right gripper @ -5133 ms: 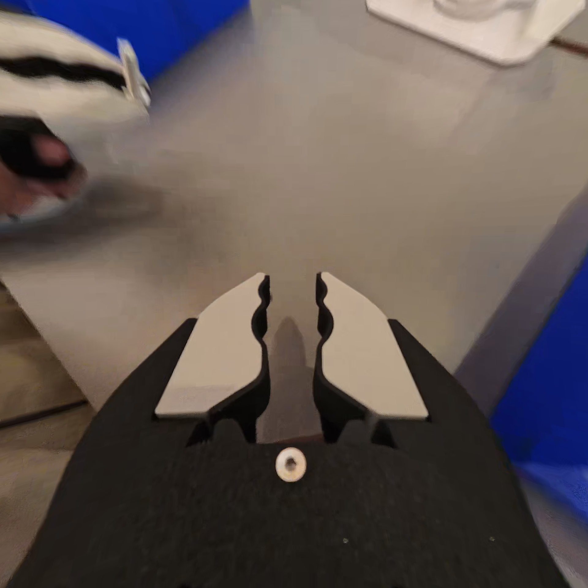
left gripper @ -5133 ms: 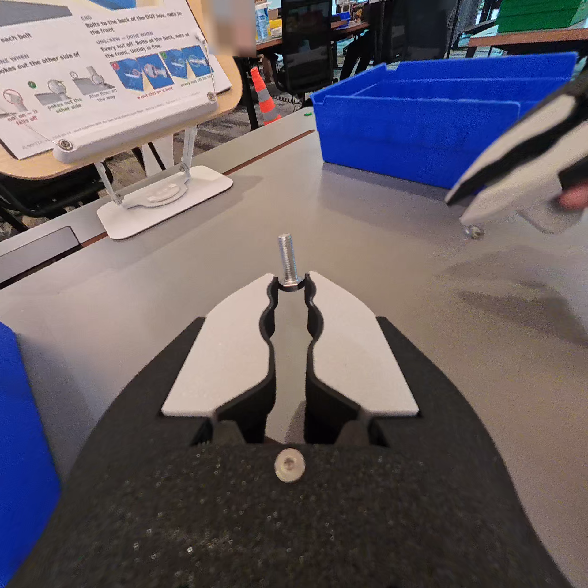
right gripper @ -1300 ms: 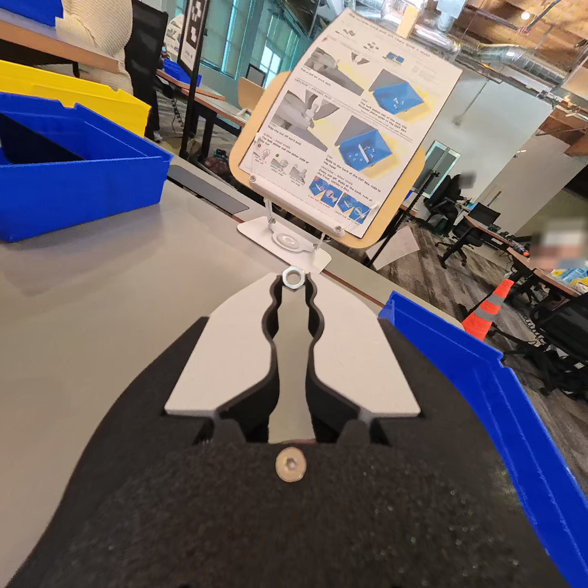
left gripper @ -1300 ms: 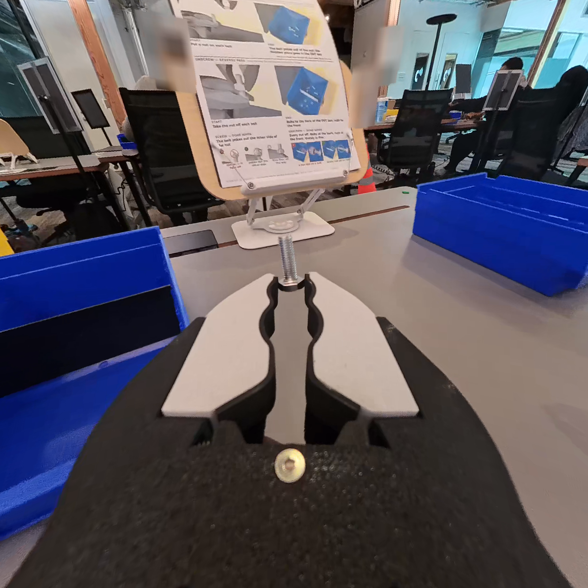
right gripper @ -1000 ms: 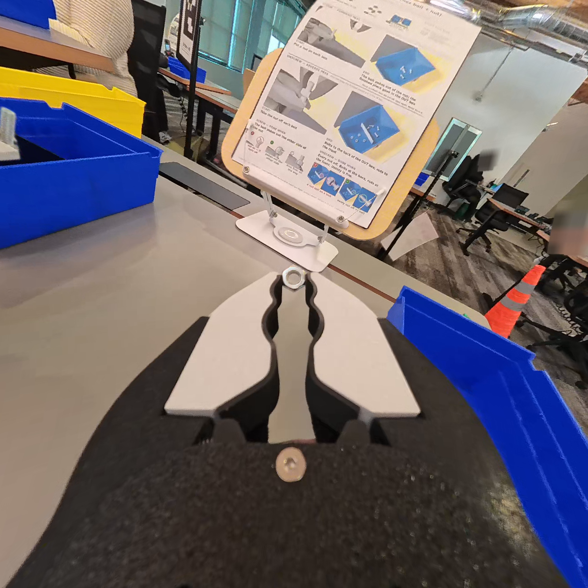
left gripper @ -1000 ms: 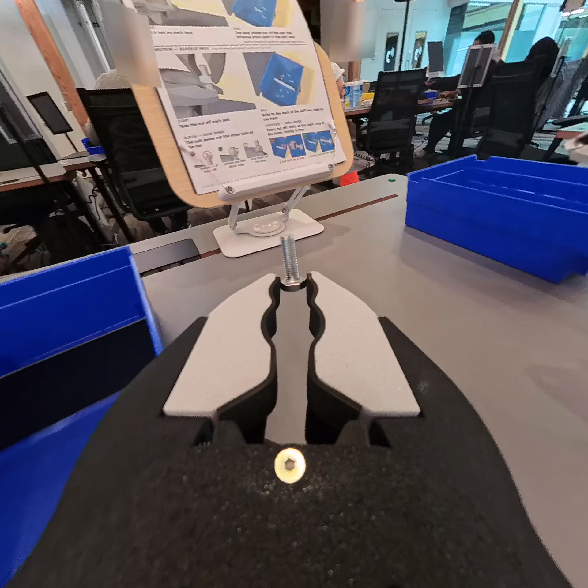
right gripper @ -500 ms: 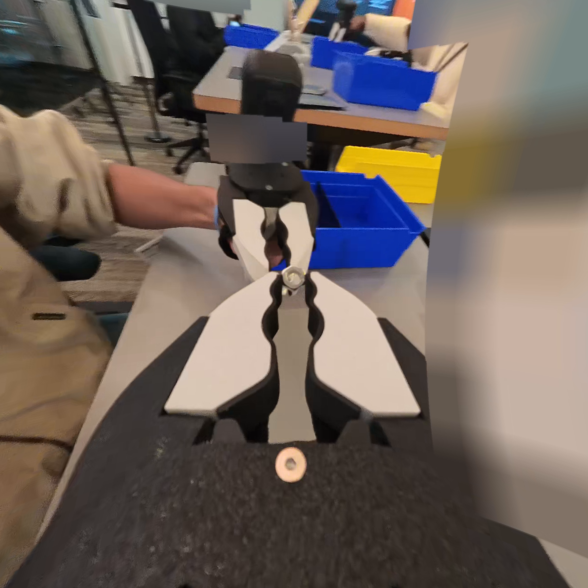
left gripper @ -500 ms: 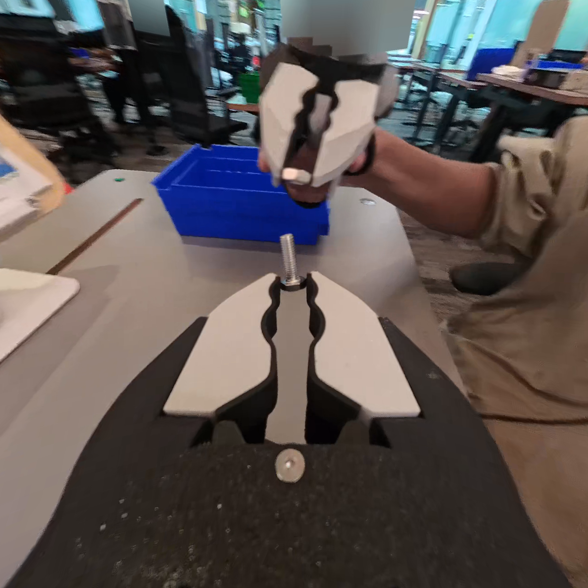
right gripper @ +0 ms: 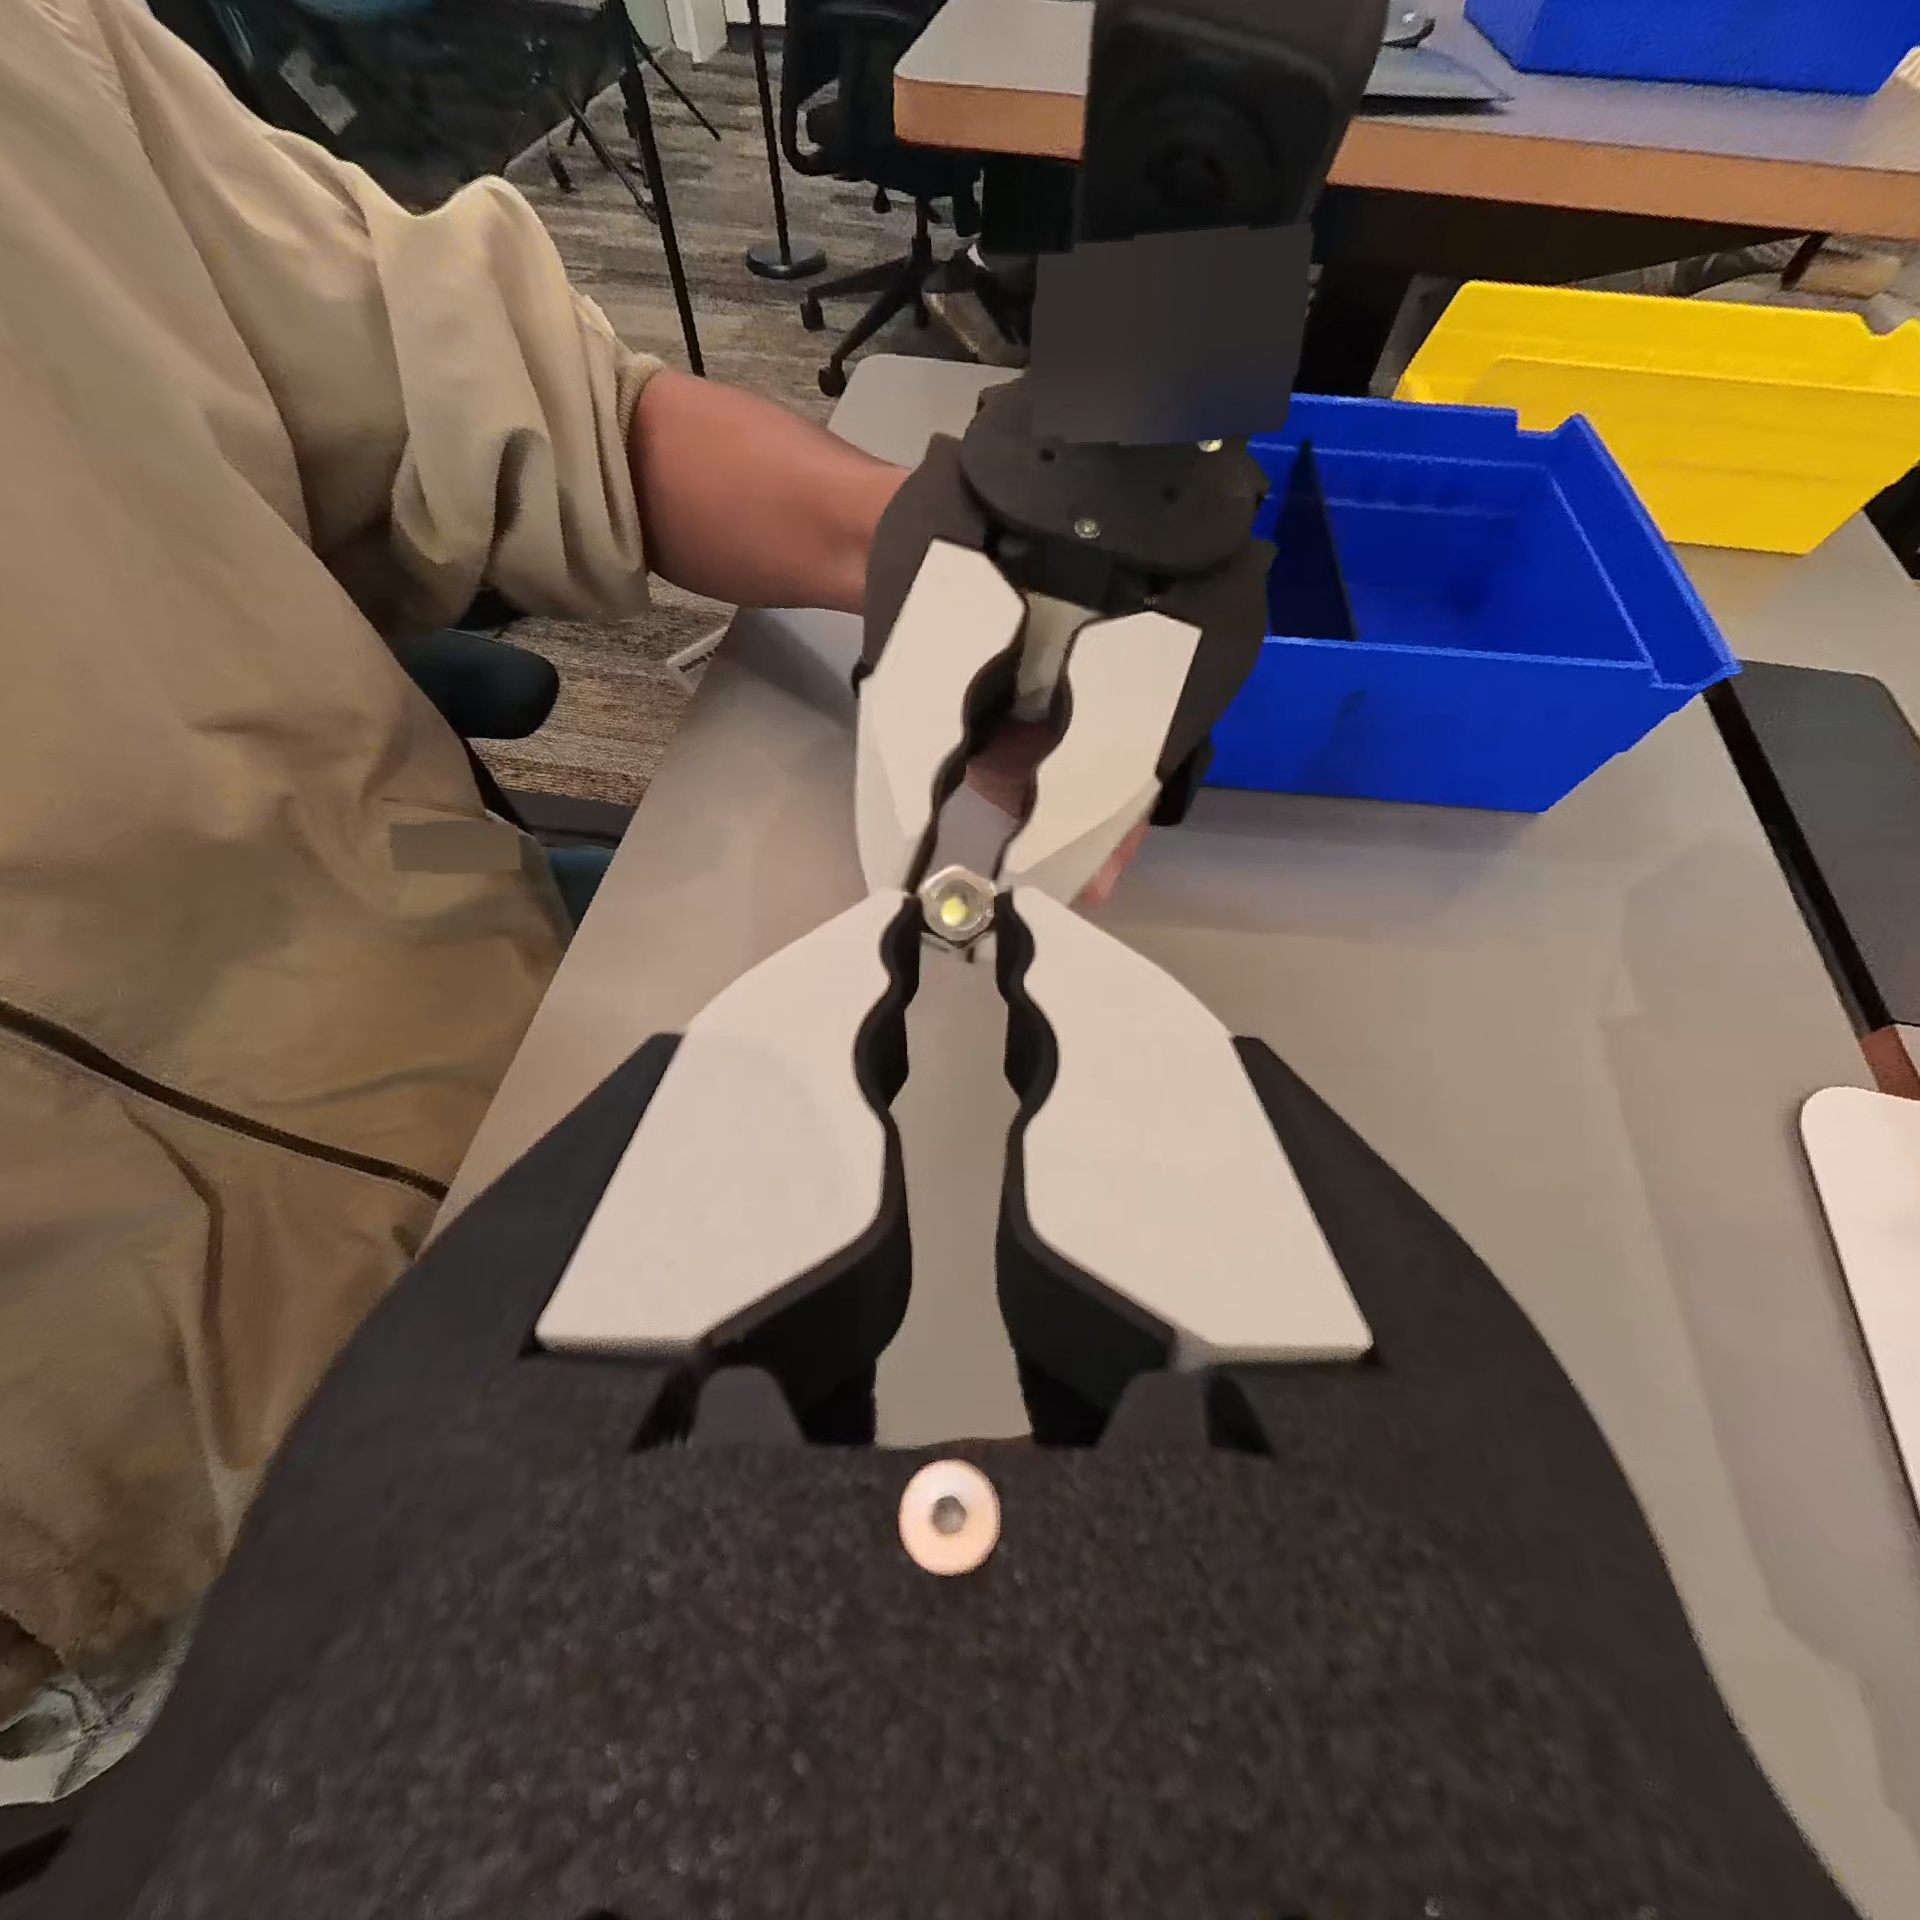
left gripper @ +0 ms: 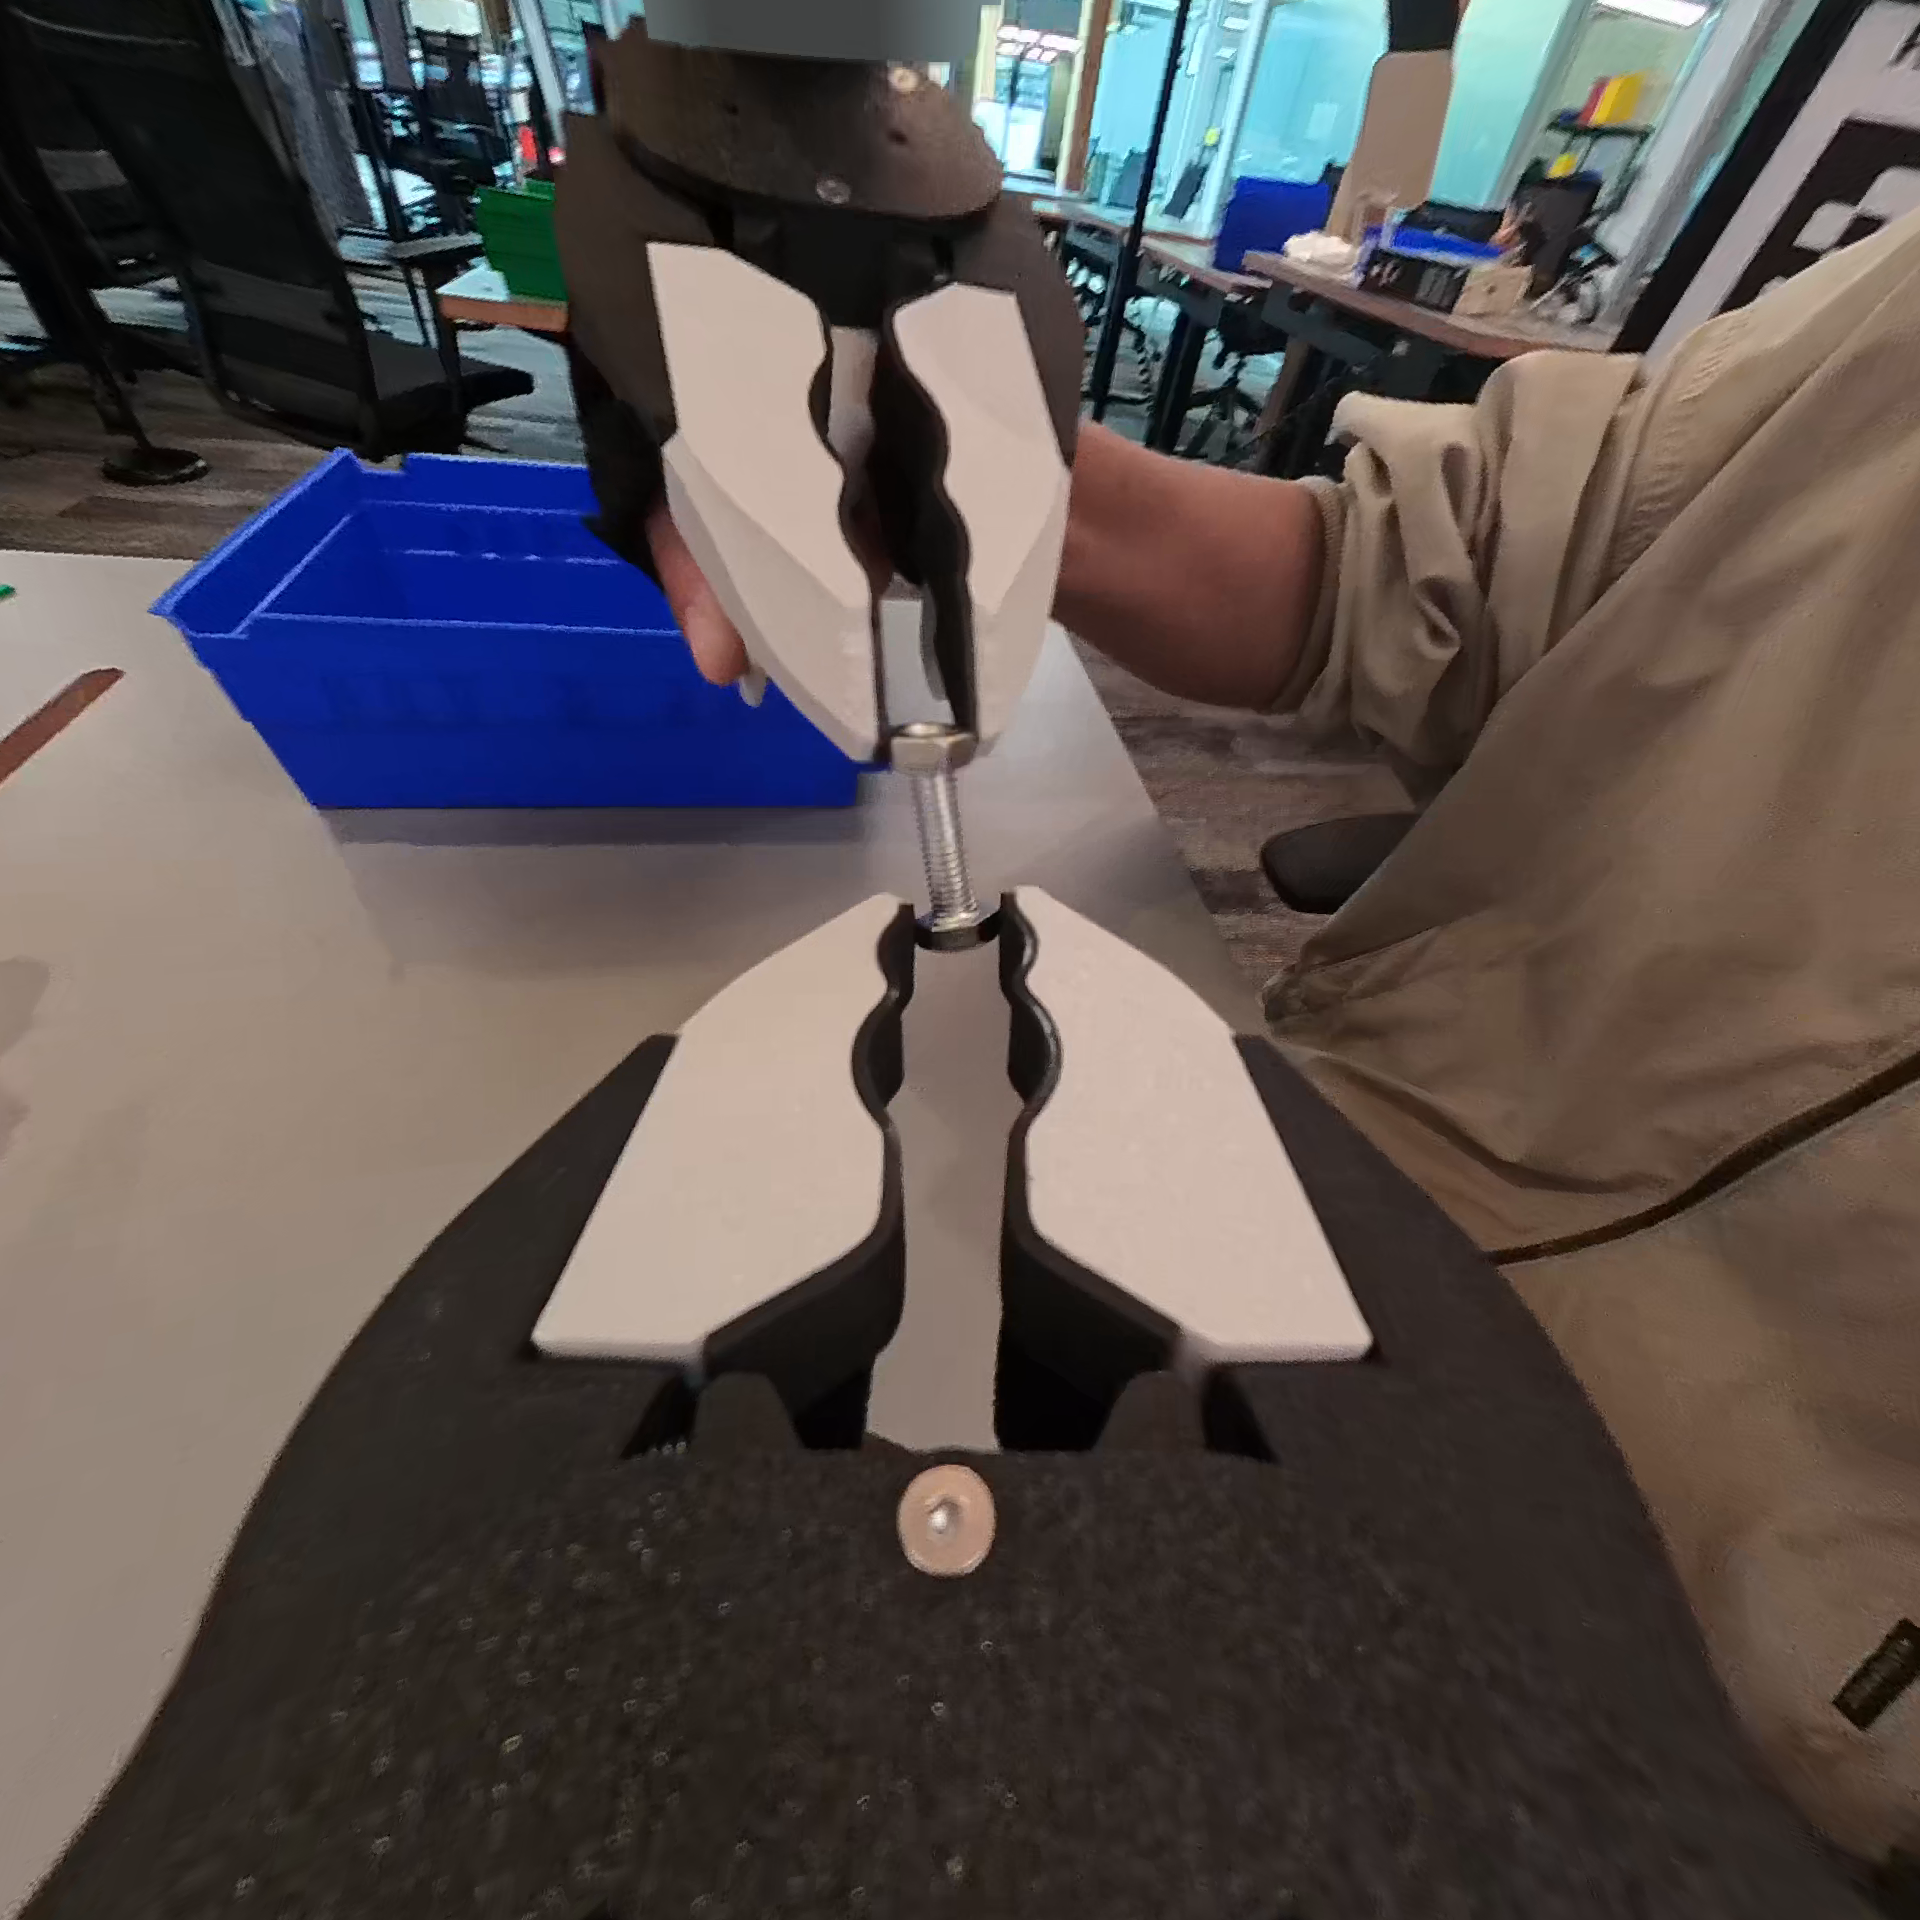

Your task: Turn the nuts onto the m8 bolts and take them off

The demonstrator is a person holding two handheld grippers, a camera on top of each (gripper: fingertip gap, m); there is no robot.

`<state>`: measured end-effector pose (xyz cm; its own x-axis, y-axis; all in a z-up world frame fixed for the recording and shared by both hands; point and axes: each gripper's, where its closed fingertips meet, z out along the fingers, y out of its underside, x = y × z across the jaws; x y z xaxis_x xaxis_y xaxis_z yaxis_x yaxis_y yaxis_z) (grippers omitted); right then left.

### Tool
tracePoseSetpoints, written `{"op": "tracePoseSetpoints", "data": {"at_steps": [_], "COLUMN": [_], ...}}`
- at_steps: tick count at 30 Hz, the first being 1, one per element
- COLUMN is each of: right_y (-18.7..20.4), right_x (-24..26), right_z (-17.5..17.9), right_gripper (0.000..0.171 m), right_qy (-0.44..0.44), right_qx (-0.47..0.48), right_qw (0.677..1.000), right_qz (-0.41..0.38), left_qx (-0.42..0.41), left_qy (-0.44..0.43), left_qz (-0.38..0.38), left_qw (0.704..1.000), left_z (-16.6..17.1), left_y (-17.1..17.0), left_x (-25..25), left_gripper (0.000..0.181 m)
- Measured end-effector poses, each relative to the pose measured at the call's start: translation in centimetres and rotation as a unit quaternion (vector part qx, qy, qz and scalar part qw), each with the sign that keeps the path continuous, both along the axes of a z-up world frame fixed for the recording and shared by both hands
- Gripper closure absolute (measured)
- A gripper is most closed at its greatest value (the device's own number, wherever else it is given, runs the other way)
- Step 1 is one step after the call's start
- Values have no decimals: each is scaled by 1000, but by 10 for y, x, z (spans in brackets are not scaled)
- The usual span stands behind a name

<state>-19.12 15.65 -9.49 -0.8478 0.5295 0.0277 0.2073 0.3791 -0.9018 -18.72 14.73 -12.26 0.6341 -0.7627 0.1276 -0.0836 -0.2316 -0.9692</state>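
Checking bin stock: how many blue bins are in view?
3. One blue bin behind the right gripper; one behind the left gripper; a third on the far desk. Others may be hidden.

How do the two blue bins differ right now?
The blue bin behind the right gripper looks low and shallow, with low ridges running lengthways inside; the blue bin behind the left gripper looks deeper, with a tall dark divider across it. The first stands alone; the second has a yellow bin just beyond it. Both are blue plastic, on the grey table, and show no parts inside.
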Motion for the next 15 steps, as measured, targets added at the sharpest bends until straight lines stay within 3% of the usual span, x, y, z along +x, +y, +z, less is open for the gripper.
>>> {"op": "tracePoseSetpoints", "data": {"at_steps": [9,15], "right_y": [-10,-7], "right_x": [3,1], "right_z": [0,-6], "right_gripper": [157,157], "right_qy": [-2,-10], "right_qx": [-32,-27], "right_qw": [999,1000], "right_qz": [20,-1], "left_qx": [1,6], "left_qy": [-25,9], "left_qz": [-22,15], "left_qw": [999,1000], "left_z": [1,-6], "left_y": [-7,-3], "left_x": [7,2], "left_gripper": [166,166]}}
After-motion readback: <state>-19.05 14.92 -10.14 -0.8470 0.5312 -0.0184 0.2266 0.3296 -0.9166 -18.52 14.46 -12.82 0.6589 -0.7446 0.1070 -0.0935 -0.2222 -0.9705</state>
